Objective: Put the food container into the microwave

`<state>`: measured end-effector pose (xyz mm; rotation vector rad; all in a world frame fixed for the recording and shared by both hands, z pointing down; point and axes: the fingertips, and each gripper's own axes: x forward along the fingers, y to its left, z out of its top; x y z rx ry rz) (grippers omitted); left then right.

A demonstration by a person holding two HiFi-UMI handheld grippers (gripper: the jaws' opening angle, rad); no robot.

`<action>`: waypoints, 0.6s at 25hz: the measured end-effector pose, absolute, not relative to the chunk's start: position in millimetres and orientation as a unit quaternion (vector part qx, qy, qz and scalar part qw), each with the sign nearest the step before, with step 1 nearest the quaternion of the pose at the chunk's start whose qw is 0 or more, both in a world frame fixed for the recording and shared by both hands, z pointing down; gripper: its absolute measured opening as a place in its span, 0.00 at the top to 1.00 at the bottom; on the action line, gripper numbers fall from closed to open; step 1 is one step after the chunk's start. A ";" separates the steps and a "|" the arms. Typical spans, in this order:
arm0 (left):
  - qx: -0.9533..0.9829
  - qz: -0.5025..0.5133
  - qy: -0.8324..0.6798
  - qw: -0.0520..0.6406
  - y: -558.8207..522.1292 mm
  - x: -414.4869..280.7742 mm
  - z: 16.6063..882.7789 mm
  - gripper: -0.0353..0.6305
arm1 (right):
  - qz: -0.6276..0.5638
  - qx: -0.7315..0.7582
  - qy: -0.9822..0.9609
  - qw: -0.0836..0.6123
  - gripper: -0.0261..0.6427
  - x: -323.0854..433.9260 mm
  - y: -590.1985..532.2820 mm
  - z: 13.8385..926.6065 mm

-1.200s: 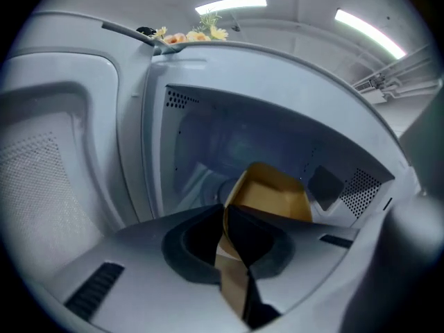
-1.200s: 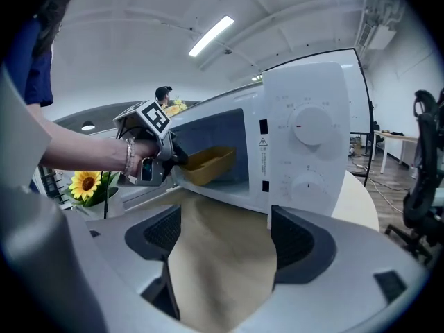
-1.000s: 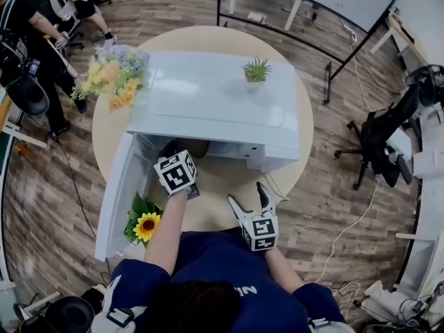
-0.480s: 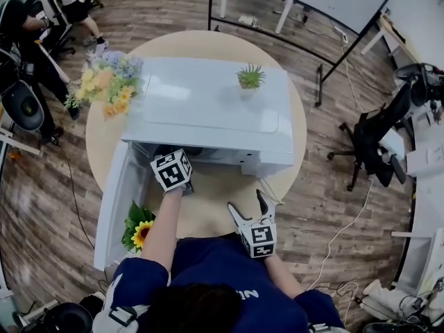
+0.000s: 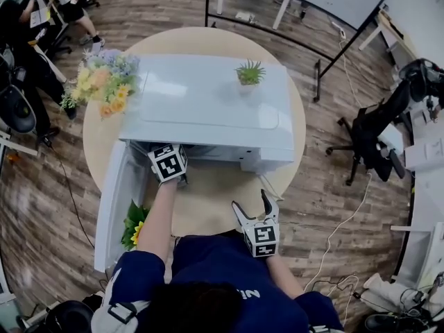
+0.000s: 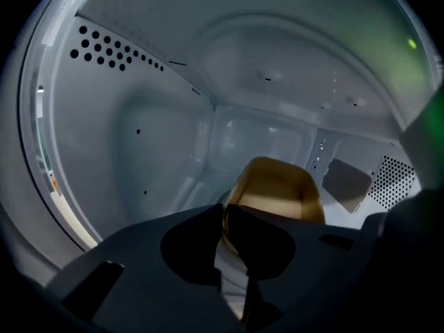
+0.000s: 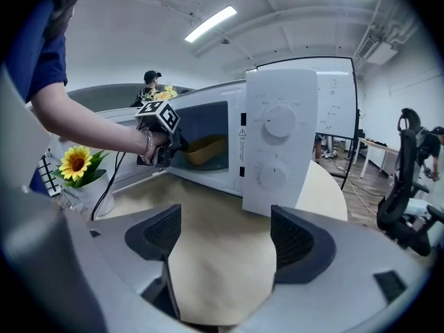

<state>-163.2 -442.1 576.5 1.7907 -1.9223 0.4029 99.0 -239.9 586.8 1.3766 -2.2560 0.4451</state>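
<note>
Left gripper view, looking into the pale grey cavity of a white box-shaped microwave (image 6: 139,137). Dark jaws of the left gripper (image 6: 223,217) nearly together, pinching the near rim of a yellow-tan plastic food container (image 6: 277,189). Container wholly inside the cavity, near its middle, perforated side walls to either side; resting on the floor or lifted, impossible to tell.

Head view: bare forearm (image 5: 159,217) reaching from the near edge of a round beige table (image 5: 215,200) into the microwave's front opening, marker cube (image 5: 168,163) just below the front edge of the microwave's top. White microwave door (image 5: 114,200) swung wide open toward the table's left edge. Low over the table's near edge, the right gripper (image 5: 253,210), jaws spread wide, only bare tabletop between them, well apart from the microwave.

On the microwave's top, toward its far right, a small green potted plant (image 5: 250,73). At the table's far left edge, a bouquet of yellow, orange and pale blue flowers (image 5: 104,82). At the near left edge, just beside the open door, a yellow sunflower in a white pot (image 5: 139,224).

Right gripper view: white control panel with two round dials (image 7: 281,144) at the microwave's right end.
</note>
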 end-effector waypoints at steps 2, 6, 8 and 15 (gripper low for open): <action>0.656 0.149 -0.702 0.233 -443.3 -163.9 577.0 0.90 | 0.163 0.501 -0.818 0.231 0.37 99.6 -239.8 587.2; 0.655 0.141 -0.708 0.221 -444.7 -164.3 572.8 0.90 | 0.162 0.498 -0.818 0.238 0.37 98.4 -237.1 591.6; 0.661 0.136 -0.707 0.212 -445.7 -163.4 570.2 0.90 | 0.163 0.498 -0.818 0.239 0.37 97.8 -236.2 591.9; 0.692 0.105 -0.679 0.221 -445.0 -151.2 564.2 0.57 | 0.164 0.501 -0.816 0.236 0.37 98.2 -237.0 591.4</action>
